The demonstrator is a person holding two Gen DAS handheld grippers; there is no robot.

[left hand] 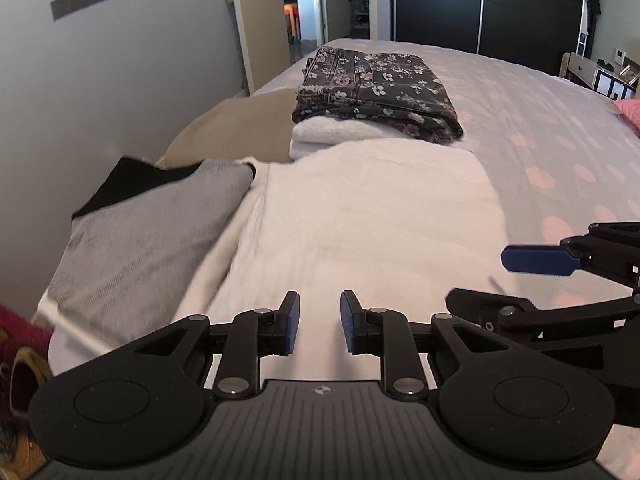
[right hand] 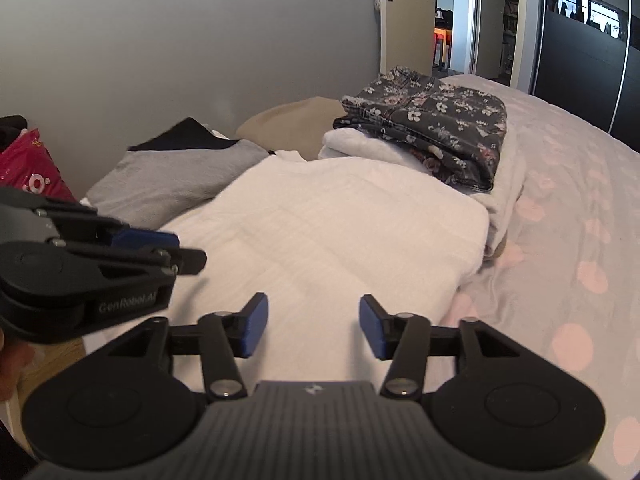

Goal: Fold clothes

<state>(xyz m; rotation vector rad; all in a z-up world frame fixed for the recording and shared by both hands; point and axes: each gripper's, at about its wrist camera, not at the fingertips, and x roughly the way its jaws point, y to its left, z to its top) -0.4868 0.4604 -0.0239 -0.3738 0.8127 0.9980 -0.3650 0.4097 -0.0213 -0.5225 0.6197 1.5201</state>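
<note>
A white folded garment (left hand: 360, 208) (right hand: 332, 232) lies flat on the bed right in front of both grippers. Partly on its left edge rests a grey garment (left hand: 152, 232) (right hand: 180, 172) with a black part at its far end. My left gripper (left hand: 320, 324) (right hand: 180, 250) hovers over the white garment's near edge, open by a narrow gap with nothing in it. My right gripper (right hand: 314, 326) (left hand: 504, 280) is just to its right, open wider and empty. Behind, a dark floral folded garment (left hand: 380, 88) (right hand: 432, 128) sits on a white folded one (left hand: 332, 132) (right hand: 360, 144).
The bed cover (left hand: 560, 140) (right hand: 580, 240) is pale with pink dots and stretches to the right. A beige pillow (left hand: 240, 124) (right hand: 292, 120) lies by the grey wall. A red bag (right hand: 28, 168) stands at the left, and a black wardrobe (left hand: 480, 8) beyond the bed.
</note>
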